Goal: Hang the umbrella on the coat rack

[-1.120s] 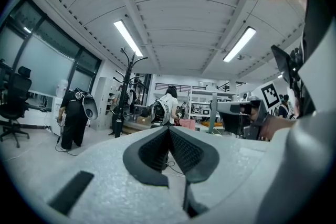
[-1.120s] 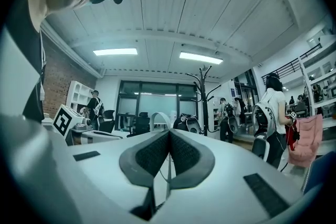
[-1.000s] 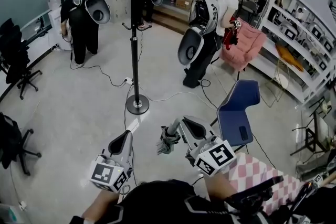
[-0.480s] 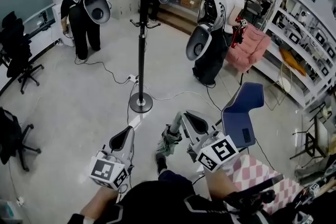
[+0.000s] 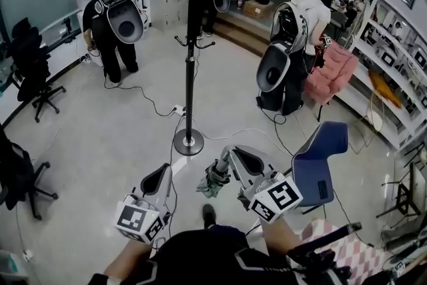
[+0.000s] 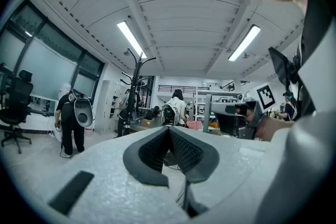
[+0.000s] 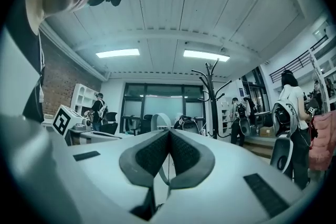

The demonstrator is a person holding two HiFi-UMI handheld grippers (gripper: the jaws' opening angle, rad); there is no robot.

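A black coat rack (image 5: 189, 43) stands on a round base (image 5: 188, 141) ahead of me. It also shows as a rack (image 6: 133, 86) at mid-left in the left gripper view and a rack (image 7: 212, 97) right of centre in the right gripper view. My right gripper (image 5: 225, 161) is shut on the thin strap (image 7: 159, 157) of a folded grey-green umbrella (image 5: 213, 181), which hangs below its tip, short of the base. In its own view the right gripper (image 7: 169, 134) has jaws pressed together on that strap. My left gripper (image 5: 161, 175) (image 6: 169, 131) is shut and holds nothing, left of the umbrella.
A blue chair (image 5: 319, 158) stands to the right. A person with a large backpack (image 5: 111, 22) is at the back left, another person (image 5: 292, 57) near a pink armchair (image 5: 331, 70). Cables (image 5: 157, 105) trail on the floor. Black office chairs (image 5: 32, 70) line the left.
I have come closer to the coat rack, whose base now lies nearer the grippers. The umbrella stays in the right gripper; both grippers hold about the same pose.
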